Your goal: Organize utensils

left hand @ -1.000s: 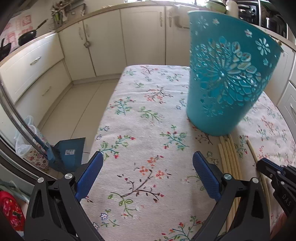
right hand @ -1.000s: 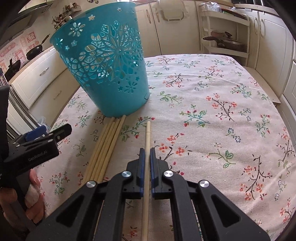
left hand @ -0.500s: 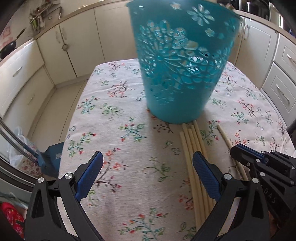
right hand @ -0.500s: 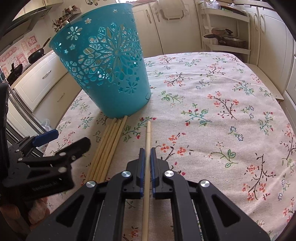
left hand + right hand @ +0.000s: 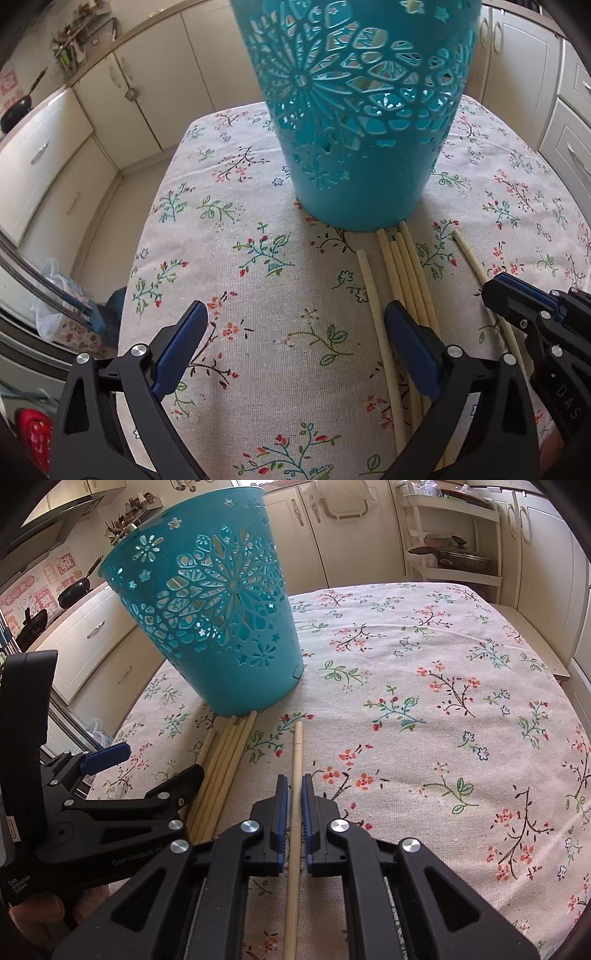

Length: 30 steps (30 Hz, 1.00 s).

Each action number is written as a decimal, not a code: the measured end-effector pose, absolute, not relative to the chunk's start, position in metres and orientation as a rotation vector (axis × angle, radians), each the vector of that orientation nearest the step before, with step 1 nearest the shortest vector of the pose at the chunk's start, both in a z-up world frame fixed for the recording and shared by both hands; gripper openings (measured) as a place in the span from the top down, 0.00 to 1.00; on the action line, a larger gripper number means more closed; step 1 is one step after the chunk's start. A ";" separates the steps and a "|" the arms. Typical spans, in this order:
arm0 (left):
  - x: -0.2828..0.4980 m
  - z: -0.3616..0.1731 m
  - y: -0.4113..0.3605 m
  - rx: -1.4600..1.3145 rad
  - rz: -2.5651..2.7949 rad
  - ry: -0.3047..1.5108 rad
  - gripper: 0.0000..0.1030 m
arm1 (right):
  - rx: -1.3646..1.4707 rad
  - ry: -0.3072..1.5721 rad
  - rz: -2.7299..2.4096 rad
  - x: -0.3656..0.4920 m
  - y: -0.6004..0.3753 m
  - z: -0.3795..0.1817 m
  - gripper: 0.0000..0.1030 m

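The left gripper (image 5: 293,343), jaws spread wide and empty, has swung right toward the chopstick bundle (image 5: 404,273) near the teal basket (image 5: 221,627); the right gripper (image 5: 293,805) stays seemingly clamped on a lone chopstick (image 5: 296,760); basket loading looks imminent

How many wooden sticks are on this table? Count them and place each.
6. Four sticks lie bundled at the teal basket's base, a loose stick just left of them, and one stick between the right gripper's shut jaws. The bundle may hide more.
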<state>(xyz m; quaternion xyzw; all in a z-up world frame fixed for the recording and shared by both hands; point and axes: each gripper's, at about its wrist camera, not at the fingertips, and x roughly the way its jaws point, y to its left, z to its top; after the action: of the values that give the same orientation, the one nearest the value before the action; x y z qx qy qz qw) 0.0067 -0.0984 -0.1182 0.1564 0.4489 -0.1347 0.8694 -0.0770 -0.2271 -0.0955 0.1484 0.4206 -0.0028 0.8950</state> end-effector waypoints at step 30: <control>-0.027 -0.050 -0.076 0.352 -0.496 1.013 0.95 | 0.314 0.870 -0.004 -0.079 -0.226 -0.095 0.92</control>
<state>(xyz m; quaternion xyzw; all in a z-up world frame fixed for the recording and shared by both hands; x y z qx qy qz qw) -0.0267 -0.0762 -0.0499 0.1660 0.4775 -0.2336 0.8306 -0.0789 -0.2258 -0.0954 0.1516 0.4196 -0.0021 0.8950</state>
